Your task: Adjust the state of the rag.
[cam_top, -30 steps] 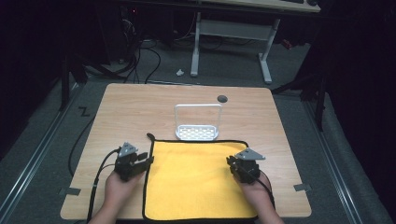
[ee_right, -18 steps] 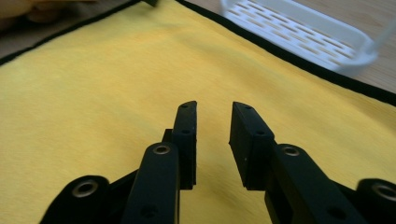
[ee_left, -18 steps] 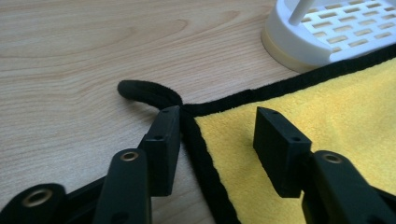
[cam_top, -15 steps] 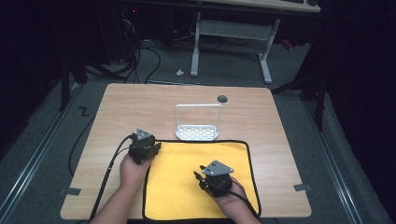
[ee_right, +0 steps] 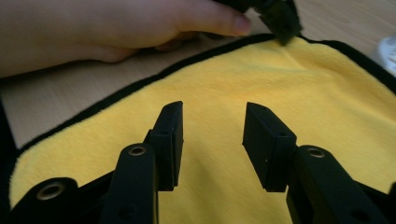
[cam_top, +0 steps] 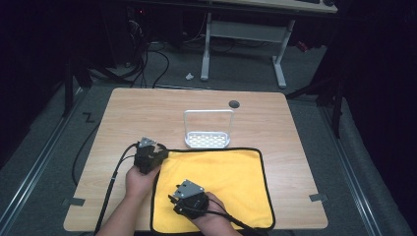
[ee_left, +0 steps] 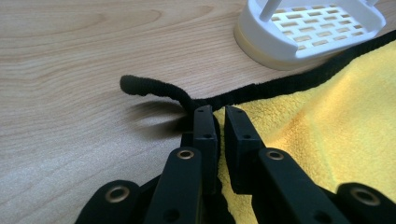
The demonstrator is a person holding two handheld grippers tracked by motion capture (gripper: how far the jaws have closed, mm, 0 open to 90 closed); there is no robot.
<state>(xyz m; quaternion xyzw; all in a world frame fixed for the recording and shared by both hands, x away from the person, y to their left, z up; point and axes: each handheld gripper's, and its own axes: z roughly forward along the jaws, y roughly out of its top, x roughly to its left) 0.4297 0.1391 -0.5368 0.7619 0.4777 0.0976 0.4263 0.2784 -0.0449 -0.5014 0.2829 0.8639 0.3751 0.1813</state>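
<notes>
Compared with a second ago, the left gripper [cam_top: 156, 156] is found at the far left corner of the yellow cloth [cam_top: 221, 182], and the right gripper [cam_top: 178, 202] is found brought inward over the cloth's near left part. A fold is judged likely. The left jaws are nearly shut on the black-edged corner [ee_left: 205, 103]. The right jaws stand open above the cloth, which lies flat on the counter [cam_top: 147, 113], its far edge at the white rack [cam_top: 207, 140].

- No text, label, brand, number or sign can be read anywhere — not on the wooden table [cam_top: 147, 113], the yellow cloth [cam_top: 231, 177] or the white rack [cam_top: 207, 140].
- The black grippers carry no legible marking either.
</notes>
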